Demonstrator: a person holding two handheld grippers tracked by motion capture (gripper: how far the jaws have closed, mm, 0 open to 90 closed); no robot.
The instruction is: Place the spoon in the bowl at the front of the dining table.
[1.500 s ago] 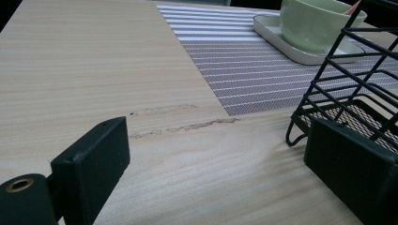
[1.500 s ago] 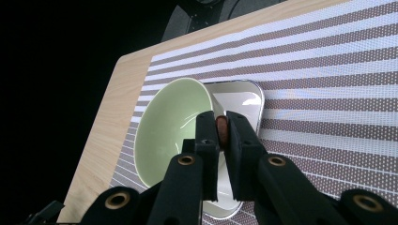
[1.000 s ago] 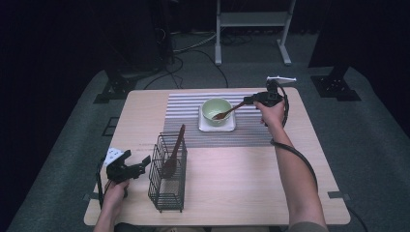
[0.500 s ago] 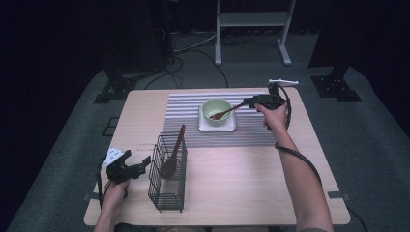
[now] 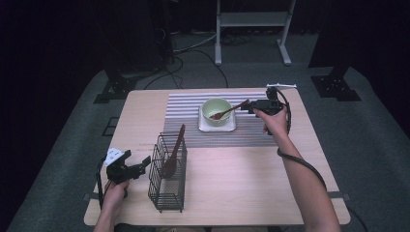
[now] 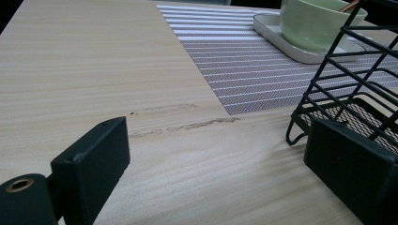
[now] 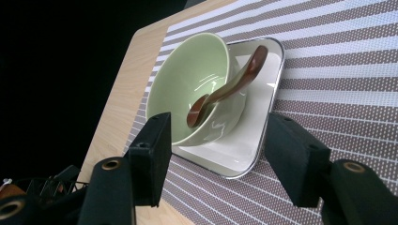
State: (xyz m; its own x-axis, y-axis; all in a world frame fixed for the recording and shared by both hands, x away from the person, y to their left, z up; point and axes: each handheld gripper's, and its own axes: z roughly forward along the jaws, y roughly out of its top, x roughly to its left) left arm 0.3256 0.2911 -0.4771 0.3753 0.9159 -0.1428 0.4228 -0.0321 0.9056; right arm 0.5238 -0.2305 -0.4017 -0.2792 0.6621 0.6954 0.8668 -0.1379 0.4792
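1. Since the right gripper (image 5: 252, 105) has just been opening its jaws and nothing sits between them, the step in hand looks like letting go of the wooden spoon (image 7: 224, 89), whose scoop lies inside the green bowl (image 7: 187, 89) with its handle propped on the bowl's rim.
2. The bowl stands on a white tray (image 7: 244, 154) on the striped mat (image 5: 183, 123).
3. Well apart from the bowl, the left gripper (image 5: 140, 166) waits just beside the wire rack (image 5: 167, 193), jaws spread and empty; a second spoon (image 5: 173, 154) leans in that rack.
4. Next, I judge, the right gripper should back away from the bowl without nudging the handle.
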